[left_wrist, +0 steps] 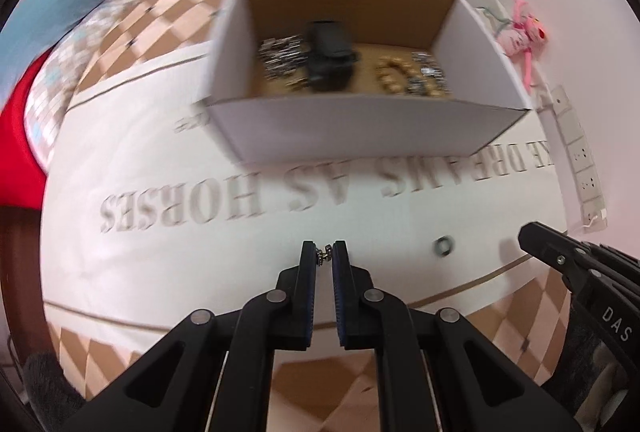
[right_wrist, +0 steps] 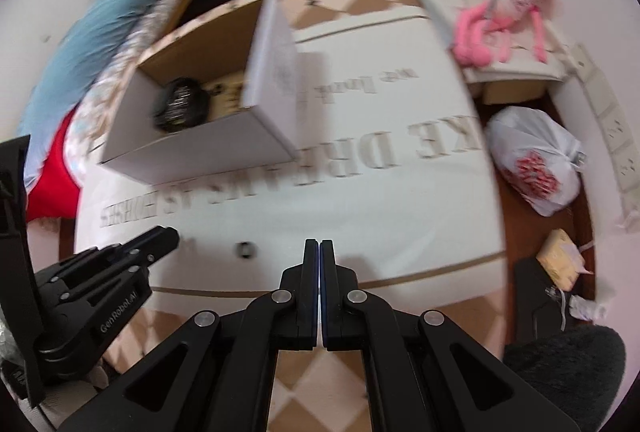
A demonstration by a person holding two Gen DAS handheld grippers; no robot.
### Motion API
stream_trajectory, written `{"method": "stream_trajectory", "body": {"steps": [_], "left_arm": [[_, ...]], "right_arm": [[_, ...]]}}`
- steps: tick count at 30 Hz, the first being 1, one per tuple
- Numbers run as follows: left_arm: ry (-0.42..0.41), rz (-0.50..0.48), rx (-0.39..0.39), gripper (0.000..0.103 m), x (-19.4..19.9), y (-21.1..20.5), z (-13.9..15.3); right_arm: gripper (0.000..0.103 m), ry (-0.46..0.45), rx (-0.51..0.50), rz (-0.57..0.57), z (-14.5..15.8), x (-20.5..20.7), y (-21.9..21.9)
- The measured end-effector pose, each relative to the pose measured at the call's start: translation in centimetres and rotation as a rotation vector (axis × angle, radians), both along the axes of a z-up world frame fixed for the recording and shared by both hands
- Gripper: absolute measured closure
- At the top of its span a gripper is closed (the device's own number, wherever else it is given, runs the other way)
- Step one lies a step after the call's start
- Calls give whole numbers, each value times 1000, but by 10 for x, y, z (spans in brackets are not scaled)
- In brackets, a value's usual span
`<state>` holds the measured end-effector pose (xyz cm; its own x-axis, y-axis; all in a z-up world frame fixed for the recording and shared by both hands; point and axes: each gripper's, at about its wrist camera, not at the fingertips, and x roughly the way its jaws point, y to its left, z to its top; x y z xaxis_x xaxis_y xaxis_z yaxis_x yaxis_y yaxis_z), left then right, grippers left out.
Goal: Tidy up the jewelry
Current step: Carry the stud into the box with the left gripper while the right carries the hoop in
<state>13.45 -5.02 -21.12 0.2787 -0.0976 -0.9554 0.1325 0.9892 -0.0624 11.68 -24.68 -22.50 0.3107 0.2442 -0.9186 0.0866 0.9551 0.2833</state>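
A white cloth with large grey printed lettering and a tan-and-cream diamond border [left_wrist: 168,264] covers the bench and fills most of both views. On its far part stands an open white cardboard box with a brown inside [left_wrist: 360,128], its near wall facing the left wrist camera. The box floor carries a blurred black pouch-like object [left_wrist: 330,58] in the middle, a heap of silvery chain jewelry [left_wrist: 280,58] to its left, and a string of golden beads [left_wrist: 394,78] with more silvery pieces to its right.

Beyond the bench at the right, a pink plush toy [right_wrist: 504,16] lies on a pale ledge, and a tied white plastic bag with red print [right_wrist: 536,164] sits on the dark floor below it.

The left gripper [left_wrist: 325,258] points steeply down over the near part of the cloth; its jaws are drawn in and pinch a small silvery metal jewelry piece [left_wrist: 324,252] between the tips. The right gripper [right_wrist: 319,252] hangs beside it on the right, jaws pressed together with nothing between them.

A small dark ring [left_wrist: 443,245] lies on the white cloth between the two grippers, apart from both, well in front of the box.
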Motion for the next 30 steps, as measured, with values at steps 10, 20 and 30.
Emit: {"method": "stream_trajectory", "body": {"steps": [10,20,30], "left_arm": [[25,105,29,97,-19,59,-6],[22,103,10,98,-22,60,-1],[-79,38,-114,97,25,34,80]], "right_arm": [[72,6,-52,142,-12,16,66],[90,-26,-162,170,-21,6,85],[90,-142,73,49,70,33,30]]}}
